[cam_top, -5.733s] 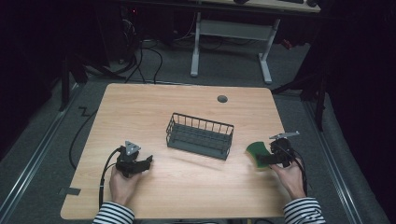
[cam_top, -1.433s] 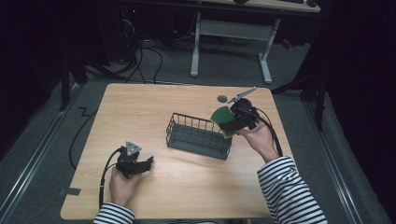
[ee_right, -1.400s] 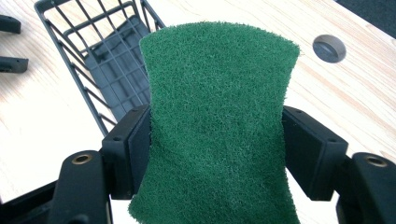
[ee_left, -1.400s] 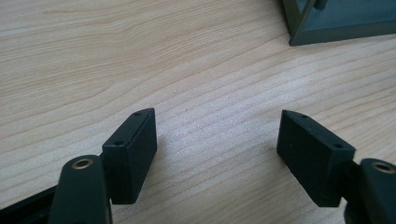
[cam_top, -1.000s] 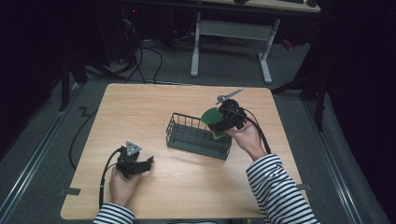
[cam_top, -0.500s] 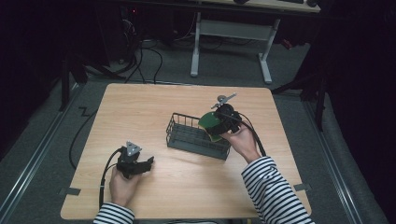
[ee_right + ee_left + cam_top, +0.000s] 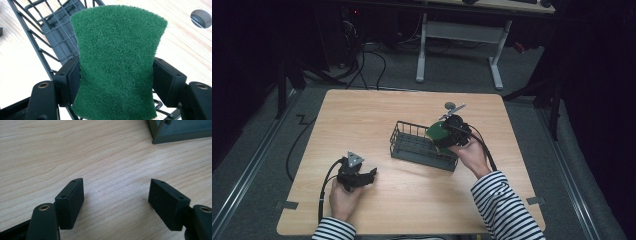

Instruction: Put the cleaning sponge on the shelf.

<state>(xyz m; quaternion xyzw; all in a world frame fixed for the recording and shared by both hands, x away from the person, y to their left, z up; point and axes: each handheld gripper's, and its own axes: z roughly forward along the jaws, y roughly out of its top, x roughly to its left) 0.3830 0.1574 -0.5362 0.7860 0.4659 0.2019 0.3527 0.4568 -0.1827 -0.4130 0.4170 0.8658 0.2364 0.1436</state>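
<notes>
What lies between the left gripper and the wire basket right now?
Bare wood. In the left gripper view the left gripper has open fingers over bare table, with the wire basket at the top. The high view shows the same bare stretch.

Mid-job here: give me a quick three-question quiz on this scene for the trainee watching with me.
1. What does the right gripper hold between its jaws?
2. True or false: the left gripper is clamped on the wire basket.
3. Where is the sponge right now? A) flat on the table B) over the right end of the basket, in the jaws C) on the floor

Key:
1. A green scouring sponge, squeezed at its sides by both pads.
2. False: its jaws stand open over bare wood, and the basket corner lies farther off.
3. B
</notes>
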